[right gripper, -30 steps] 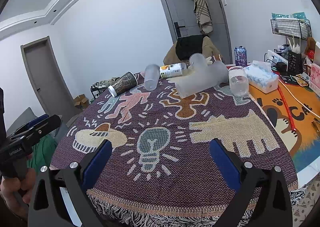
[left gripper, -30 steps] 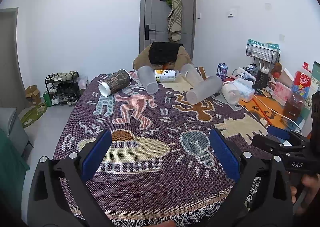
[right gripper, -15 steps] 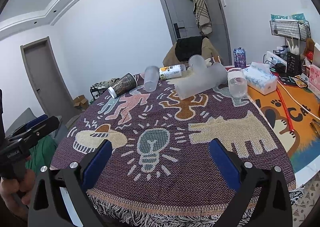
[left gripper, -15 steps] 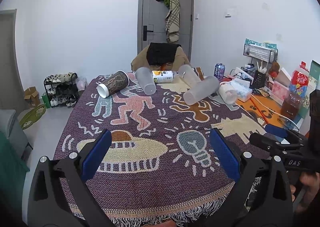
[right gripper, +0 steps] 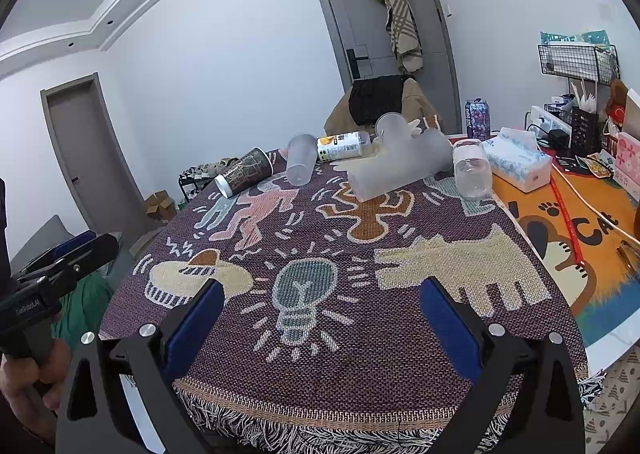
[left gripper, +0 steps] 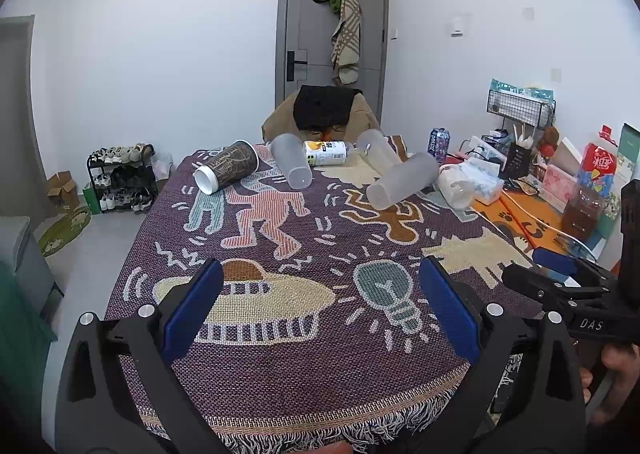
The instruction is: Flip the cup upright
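Note:
Several cups lie on their sides at the far end of the patterned cloth. A brown paper cup lies far left. A clear plastic cup lies beside it. A large frosted cup lies right of centre, another frosted cup behind it. A clear glass cup lies far right. My left gripper and my right gripper are open and empty above the near edge of the table, far from the cups.
A yellow-and-white bottle lies on its side among the cups. A tissue pack, a can, a wire rack and boxes crowd the right side. A chair with a black garment stands behind the table.
Both grippers have drifted slightly; the scene has shifted a little in each view. Nothing on the table has moved.

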`<action>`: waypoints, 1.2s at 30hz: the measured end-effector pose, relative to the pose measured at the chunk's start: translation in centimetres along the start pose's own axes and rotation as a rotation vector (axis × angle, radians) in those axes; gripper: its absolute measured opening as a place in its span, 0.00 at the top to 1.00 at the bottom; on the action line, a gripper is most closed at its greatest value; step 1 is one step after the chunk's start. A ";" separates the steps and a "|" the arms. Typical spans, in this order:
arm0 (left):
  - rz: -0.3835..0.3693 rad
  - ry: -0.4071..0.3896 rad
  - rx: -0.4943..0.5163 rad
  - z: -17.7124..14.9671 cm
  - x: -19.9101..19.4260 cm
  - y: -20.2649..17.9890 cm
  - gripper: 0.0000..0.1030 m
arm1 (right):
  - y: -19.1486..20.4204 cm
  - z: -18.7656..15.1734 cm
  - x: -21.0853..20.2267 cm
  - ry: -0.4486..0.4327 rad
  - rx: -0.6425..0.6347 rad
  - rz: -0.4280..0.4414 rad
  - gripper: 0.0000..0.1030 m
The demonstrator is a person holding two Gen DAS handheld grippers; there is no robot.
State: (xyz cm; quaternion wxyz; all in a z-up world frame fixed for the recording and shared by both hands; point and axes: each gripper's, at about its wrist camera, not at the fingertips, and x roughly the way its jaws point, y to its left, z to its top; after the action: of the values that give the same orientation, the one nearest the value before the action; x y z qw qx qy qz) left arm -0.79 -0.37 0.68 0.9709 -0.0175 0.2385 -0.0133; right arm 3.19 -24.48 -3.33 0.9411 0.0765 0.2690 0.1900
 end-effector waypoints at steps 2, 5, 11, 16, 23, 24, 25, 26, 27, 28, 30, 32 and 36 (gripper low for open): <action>0.001 0.000 0.000 0.0 0.0 0.0 0.06 | 0.0 0.0 0.0 -0.001 -0.001 0.000 0.07; 0.001 0.000 -0.002 -0.1 -0.1 0.2 0.06 | 0.0 0.0 0.0 0.000 0.000 0.001 0.07; 0.001 0.001 0.000 -0.1 -0.1 0.3 0.06 | 0.0 0.1 0.0 -0.001 -0.001 -0.001 0.07; 0.000 0.003 0.001 -0.2 -0.1 0.3 0.06 | 0.0 0.0 -0.1 -0.003 0.002 -0.002 0.07; -0.006 0.002 0.000 -0.1 0.2 0.0 0.06 | -0.2 0.1 -0.1 -0.001 0.004 -0.002 0.07; -0.008 0.002 -0.002 -0.1 0.2 0.0 0.06 | -0.3 0.1 -0.2 -0.002 0.004 -0.002 0.07; -0.011 0.003 -0.004 -0.1 0.4 -0.1 0.06 | -0.4 0.2 -0.3 -0.003 0.006 -0.003 0.07; -0.016 0.004 -0.006 -0.1 0.6 -0.3 0.06 | -0.5 0.2 -0.4 -0.005 0.009 -0.004 0.07; -0.019 0.006 -0.006 -0.1 0.8 -0.4 0.06 | -0.7 0.3 -0.5 -0.007 0.013 -0.006 0.07; -0.023 0.009 -0.005 -0.1 1.1 -0.6 0.06 | -0.9 0.4 -0.5 -0.009 0.016 -0.008 0.07; -0.030 0.014 -0.004 0.0 1.6 -0.9 0.06 | -1.5 0.7 -0.5 -0.011 0.025 -0.014 0.07; -0.039 0.018 -0.004 0.1 2.4 -1.2 0.06 | -2.0 1.0 -0.5 -0.013 0.033 -0.022 0.07; -0.053 0.024 -0.015 0.5 3.7 -1.6 0.06 | -3.4 2.0 -0.1 -0.014 0.042 -0.054 0.07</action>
State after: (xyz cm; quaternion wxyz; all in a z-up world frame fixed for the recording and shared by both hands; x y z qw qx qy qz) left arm 2.71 -2.04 -0.50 0.9671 -0.0311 0.2498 -0.0373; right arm 5.29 -27.71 -2.42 0.9460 0.0902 0.2680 0.1586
